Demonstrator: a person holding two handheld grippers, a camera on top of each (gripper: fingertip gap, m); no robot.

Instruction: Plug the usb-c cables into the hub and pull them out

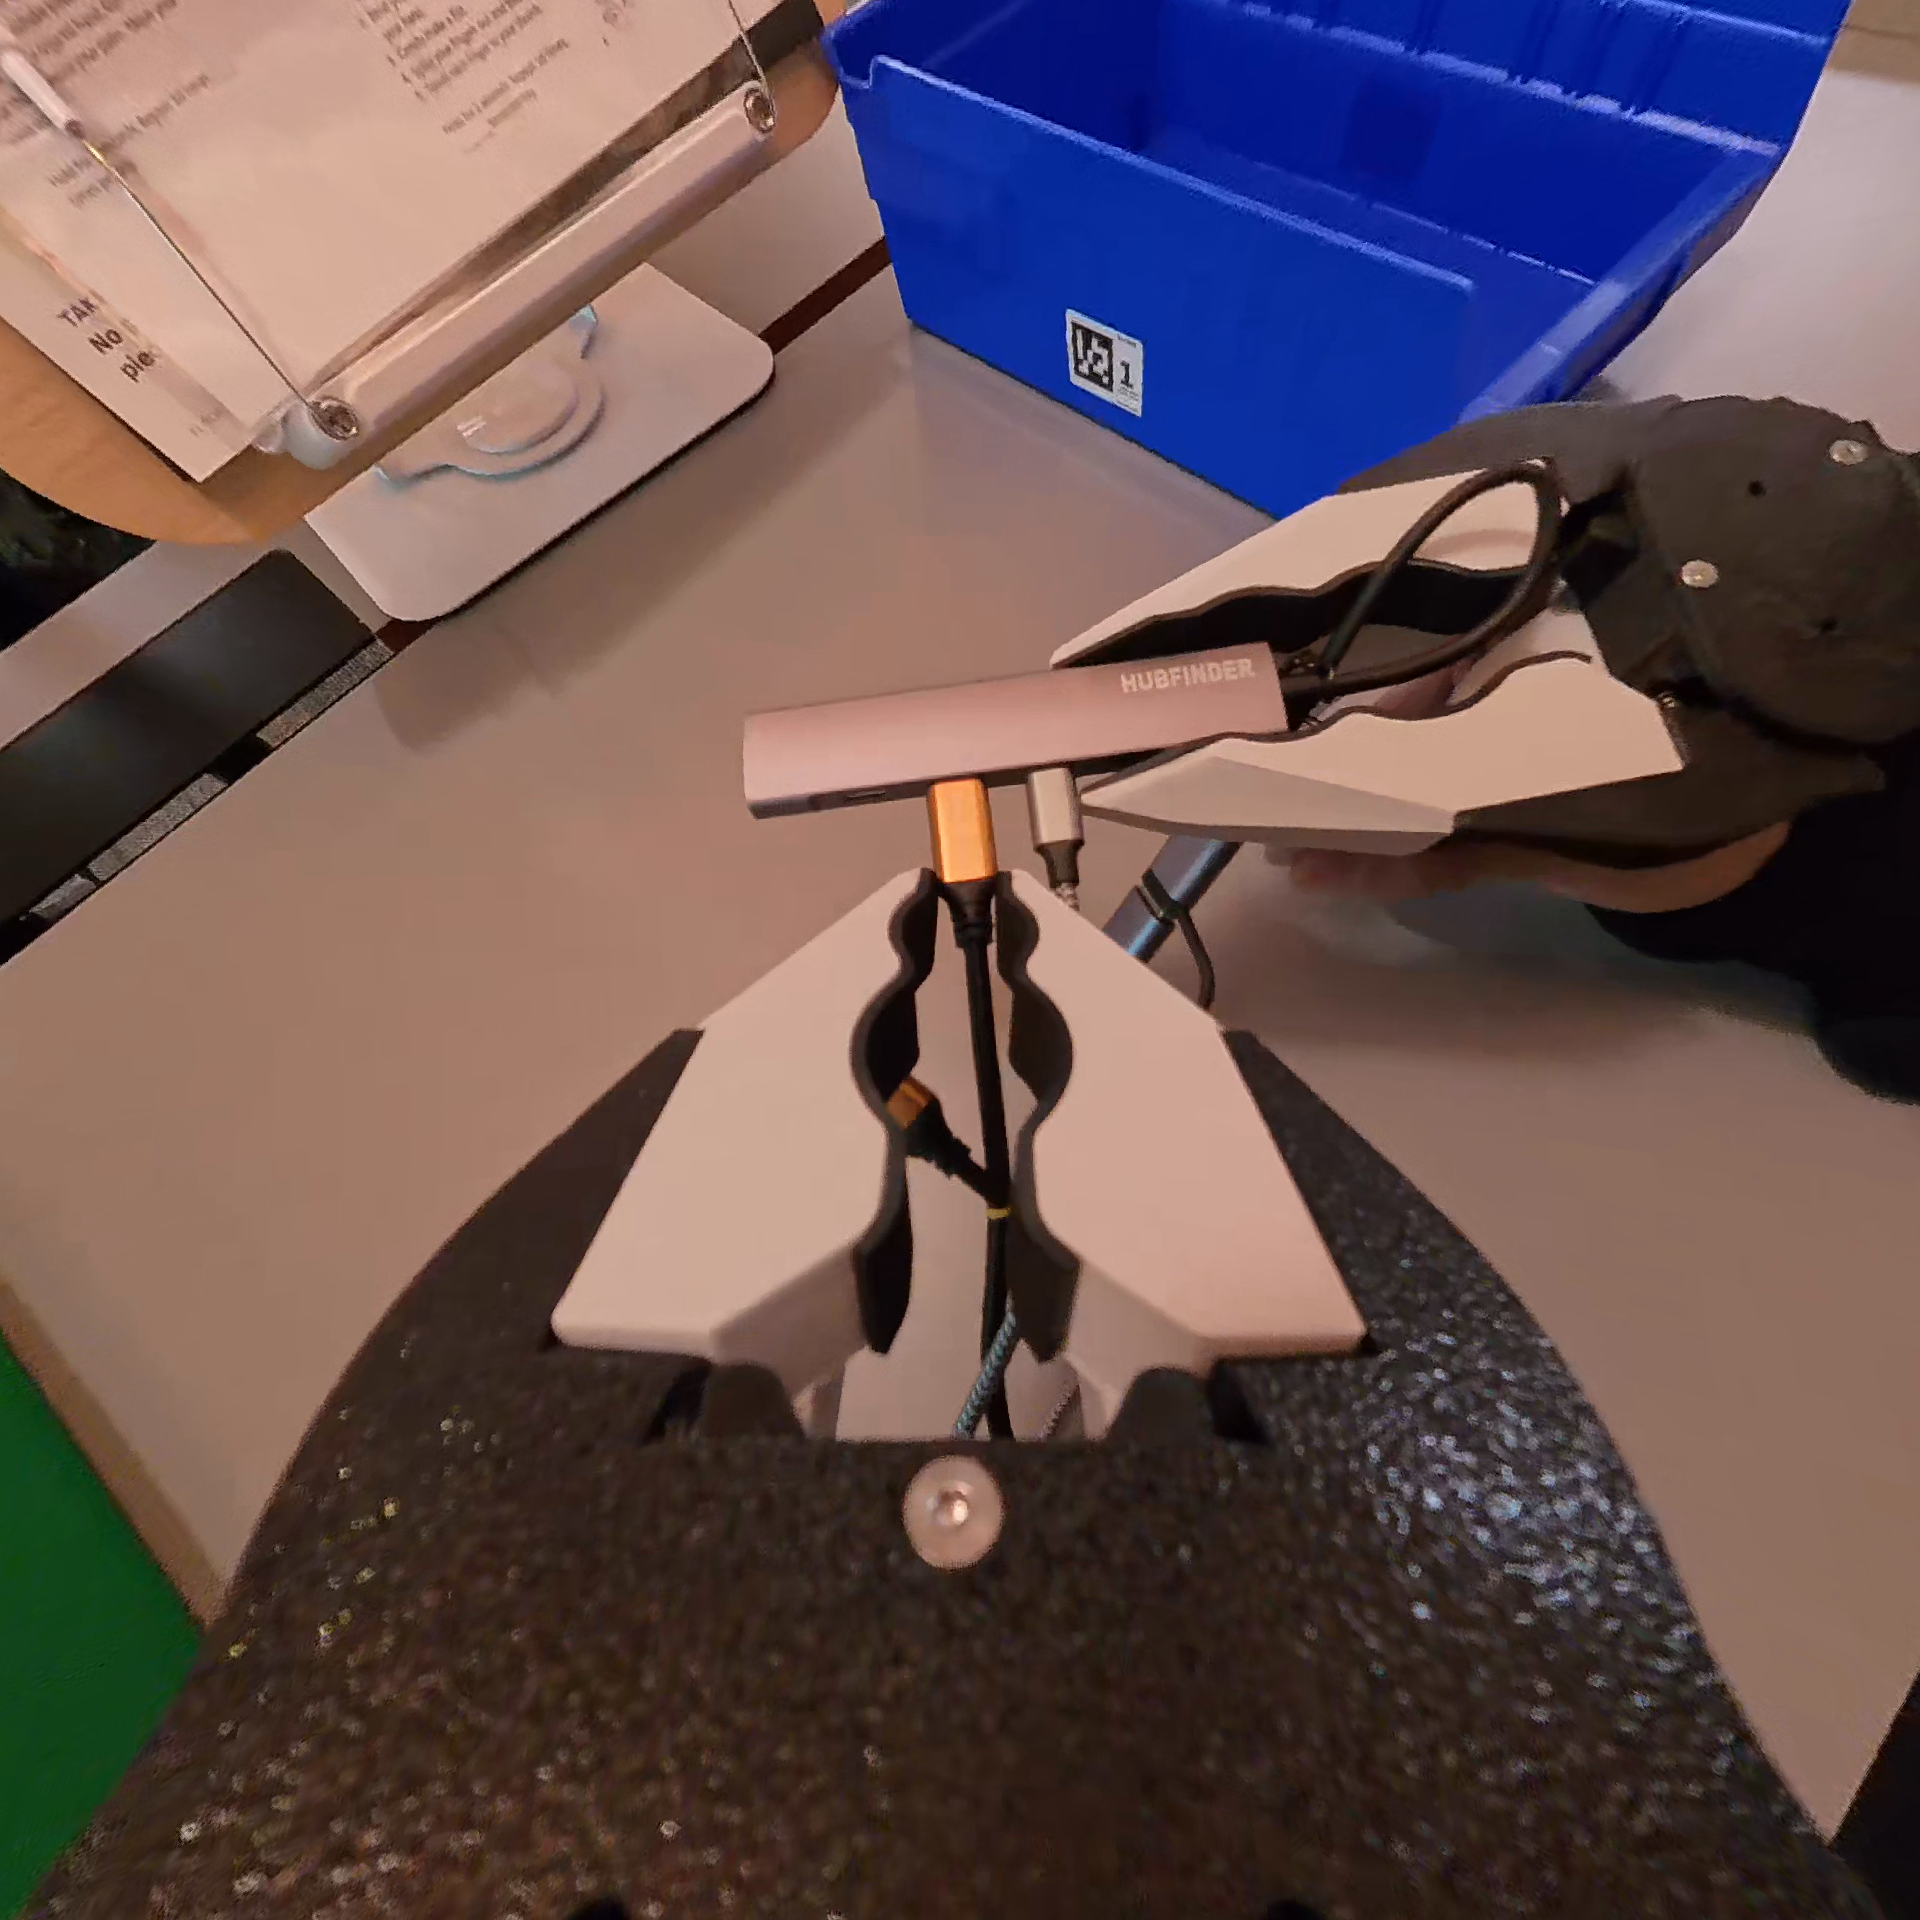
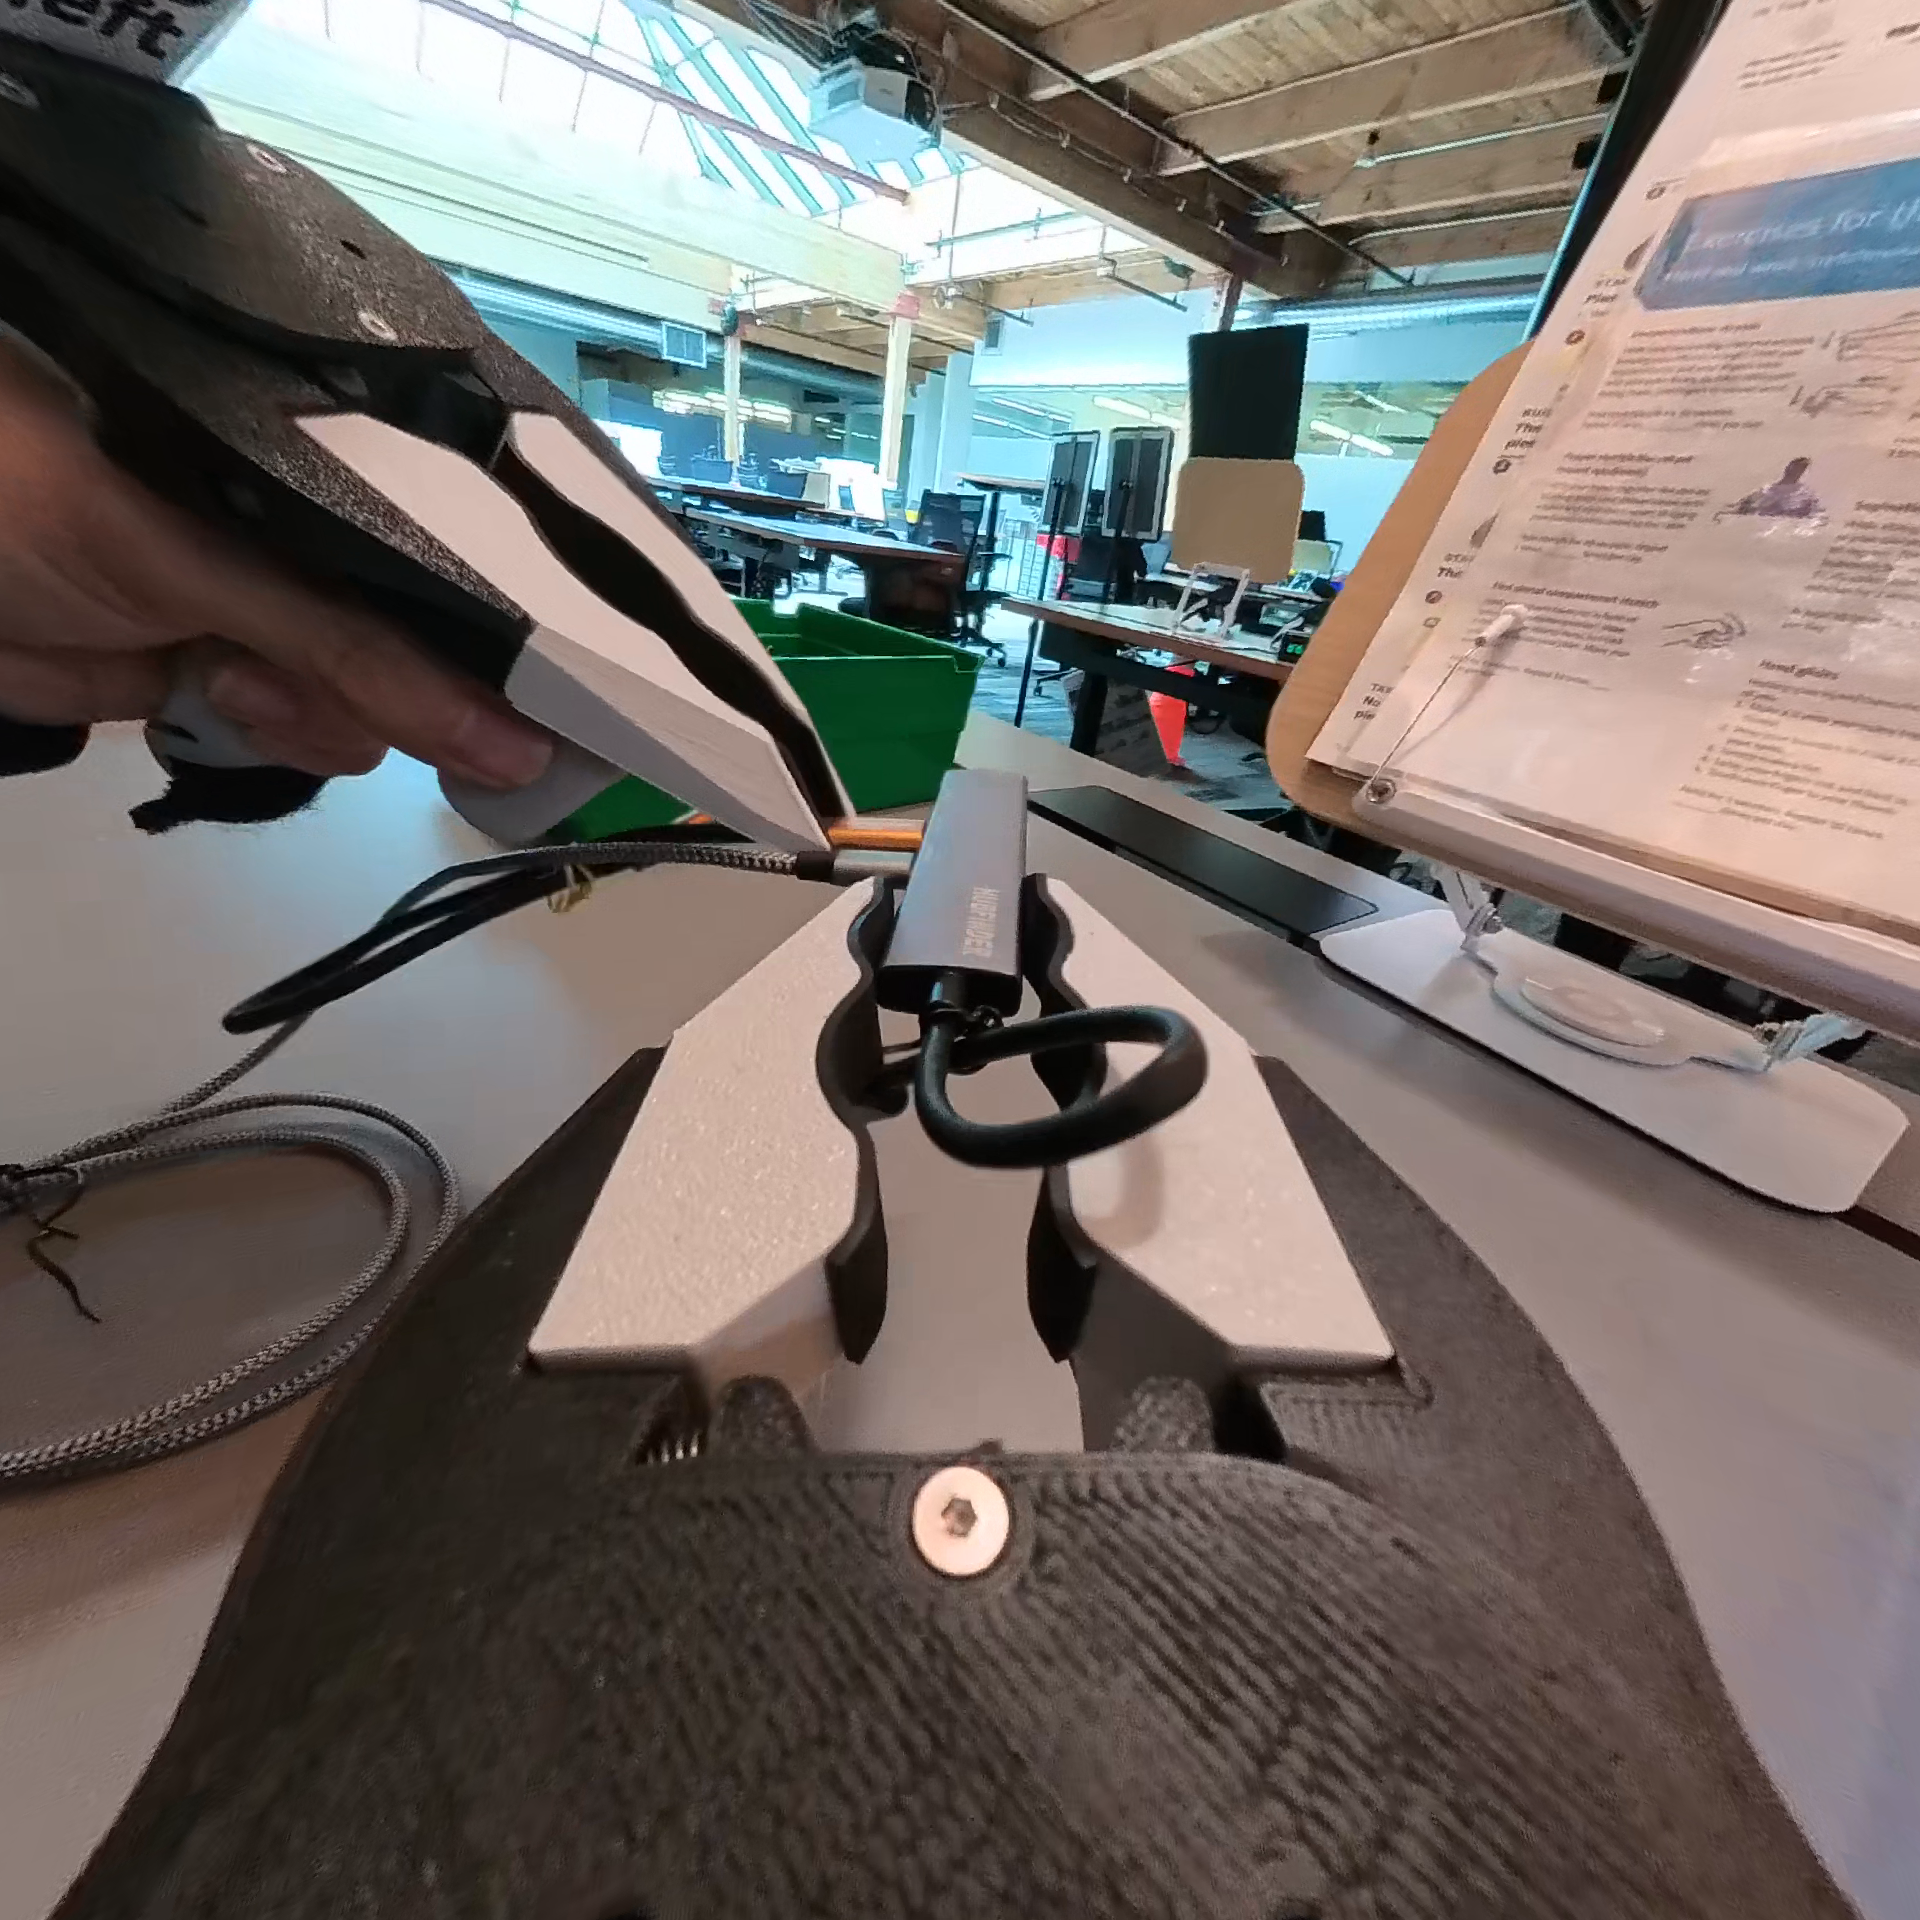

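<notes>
The grey hub [image 1: 1008,732] hangs above the table, held at its cable end by my right gripper [image 1: 1075,732], which is shut on it. It also shows in the right wrist view [image 2: 961,883] between the right gripper's fingertips [image 2: 956,899]. My left gripper [image 1: 961,883] is shut on the black cable just behind its orange USB-C plug [image 1: 958,826], which sits in the hub's side. A silver USB-C plug [image 1: 1055,816] sits in the port beside it. The left gripper [image 2: 826,826] shows in the right wrist view, tips at the orange plug [image 2: 878,831].
A blue bin [image 1: 1299,260] stands behind the hub. A document stand with printed sheets [image 1: 343,208] is at the back left on a white base [image 1: 540,468]. A green bin [image 2: 873,686] is beyond the table. Braided grey cable [image 2: 260,1247] coils on the table. My two grippers' fingertips are within a few centimetres of each other.
</notes>
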